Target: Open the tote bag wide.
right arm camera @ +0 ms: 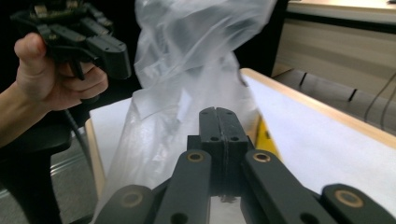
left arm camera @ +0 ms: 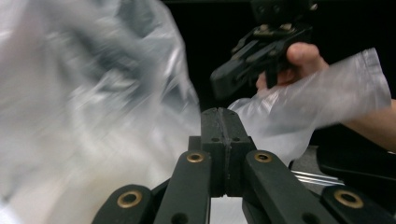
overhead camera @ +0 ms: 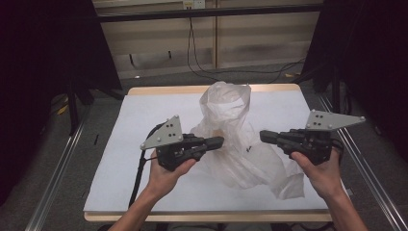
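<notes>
A crumpled clear plastic bag (overhead camera: 238,149) stands puffed up in the middle of the white-covered table (overhead camera: 139,115), its top reaching toward the far edge. My left gripper (overhead camera: 220,141) is shut, its tip at the bag's left side. My right gripper (overhead camera: 262,136) is shut too, just off the bag's right side. In the left gripper view the shut jaws (left arm camera: 225,112) hold nothing, with the bag (left arm camera: 88,93) blurred at the left and the other gripper (left arm camera: 236,77) beyond. In the right gripper view the jaws (right arm camera: 219,111) meet in front of the bag (right arm camera: 187,65). Something yellow (right arm camera: 266,137) shows behind it.
The table's wooden rim (overhead camera: 192,89) shows at the far edge. Metal rails (overhead camera: 57,168) run along the floor on both sides. Black curtains flank the table, and cables (overhead camera: 197,62) hang by the back wall.
</notes>
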Tool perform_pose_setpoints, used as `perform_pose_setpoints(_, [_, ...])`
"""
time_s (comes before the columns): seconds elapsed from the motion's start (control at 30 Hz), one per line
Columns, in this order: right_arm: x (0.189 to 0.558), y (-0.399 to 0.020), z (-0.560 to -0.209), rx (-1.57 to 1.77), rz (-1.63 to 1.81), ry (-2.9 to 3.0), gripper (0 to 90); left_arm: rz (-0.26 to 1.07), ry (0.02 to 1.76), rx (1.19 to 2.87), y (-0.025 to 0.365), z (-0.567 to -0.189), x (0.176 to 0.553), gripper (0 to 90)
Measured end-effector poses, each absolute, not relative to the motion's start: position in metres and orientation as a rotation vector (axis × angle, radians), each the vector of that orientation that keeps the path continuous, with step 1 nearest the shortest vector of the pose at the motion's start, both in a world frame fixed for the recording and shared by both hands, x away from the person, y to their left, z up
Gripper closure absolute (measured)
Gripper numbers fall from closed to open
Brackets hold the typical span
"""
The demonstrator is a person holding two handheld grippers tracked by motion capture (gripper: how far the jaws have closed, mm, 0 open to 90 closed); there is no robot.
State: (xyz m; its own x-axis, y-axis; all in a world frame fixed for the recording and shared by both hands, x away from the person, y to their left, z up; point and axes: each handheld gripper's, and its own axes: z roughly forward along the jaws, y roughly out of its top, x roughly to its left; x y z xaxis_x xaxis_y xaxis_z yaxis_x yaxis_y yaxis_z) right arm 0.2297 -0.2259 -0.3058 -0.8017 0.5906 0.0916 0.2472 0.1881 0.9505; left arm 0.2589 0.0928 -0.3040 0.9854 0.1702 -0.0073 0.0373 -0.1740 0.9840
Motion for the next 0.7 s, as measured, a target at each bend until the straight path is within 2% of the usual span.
perform_pose_setpoints(0.27, [0.234,-0.197,-0.32,0.767,1.636,2.265,90.0,0.082,0.118,1.804,0.058,-0.308,0.262,90.0])
perform_pose_setpoints(0.37, [0.238,-0.192,-0.324,0.771,1.651,2.275,90.0,0.109,0.127,1.83,0.053,-0.307,0.268,89.5])
perform_pose_setpoints(0.53, [0.242,-0.184,-0.329,0.77,1.65,2.296,90.0,0.148,0.222,1.828,0.061,-0.312,0.281,89.6])
perform_pose_setpoints(0.7, [0.247,-0.171,-0.336,0.771,1.622,2.329,90.0,0.228,0.354,1.809,0.087,-0.325,0.294,89.6])
